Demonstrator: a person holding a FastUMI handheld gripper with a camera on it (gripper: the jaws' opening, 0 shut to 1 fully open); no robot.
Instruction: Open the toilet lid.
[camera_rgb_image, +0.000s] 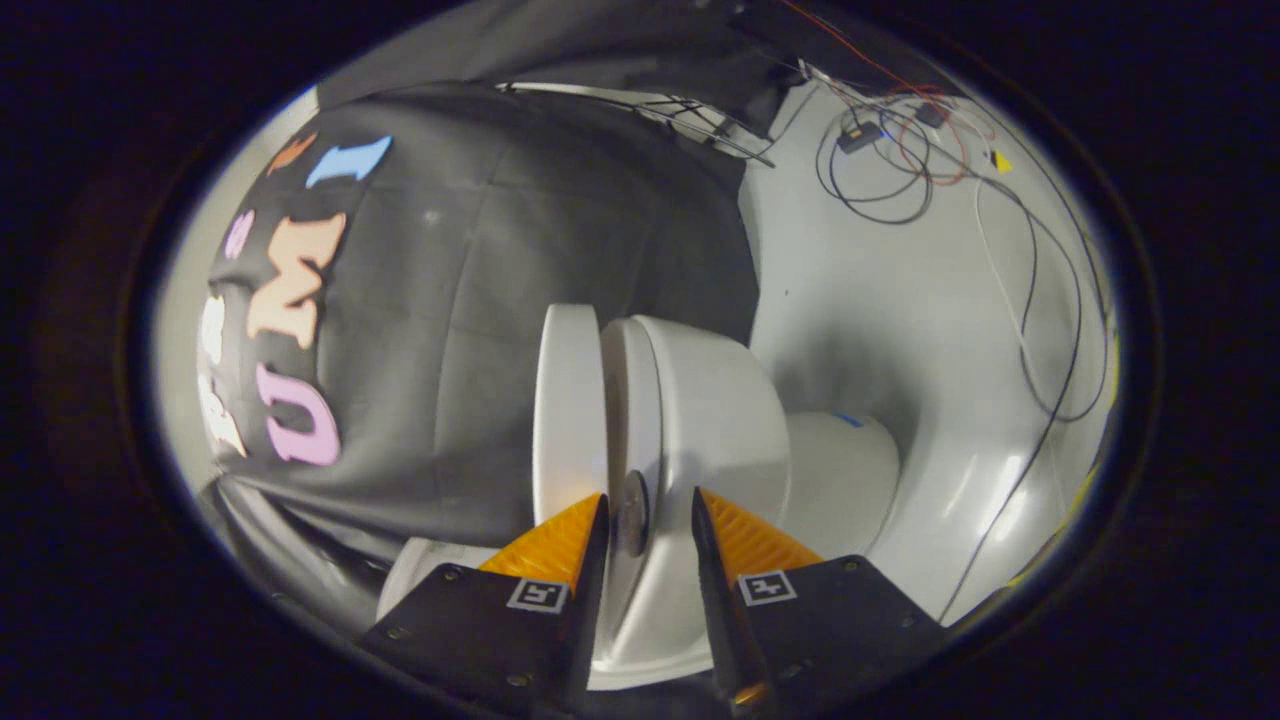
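Tool | fingers narrow, straddling toilet lid edge | no readable writing

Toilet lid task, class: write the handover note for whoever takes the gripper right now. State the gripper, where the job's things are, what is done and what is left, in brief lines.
Gripper: fingers apart, not pressing on anything; a small round disc near the toilet's rim sits between the tips.
Toilet lid: swung away from the toilet bowl, a clear gap between them, the lid's back toward the black cloth wall.
Done: lid looks raised.
Left: probably only to check that it rests stable, then back the gripper out.
Loose cables lie on the floor beyond the toilet.
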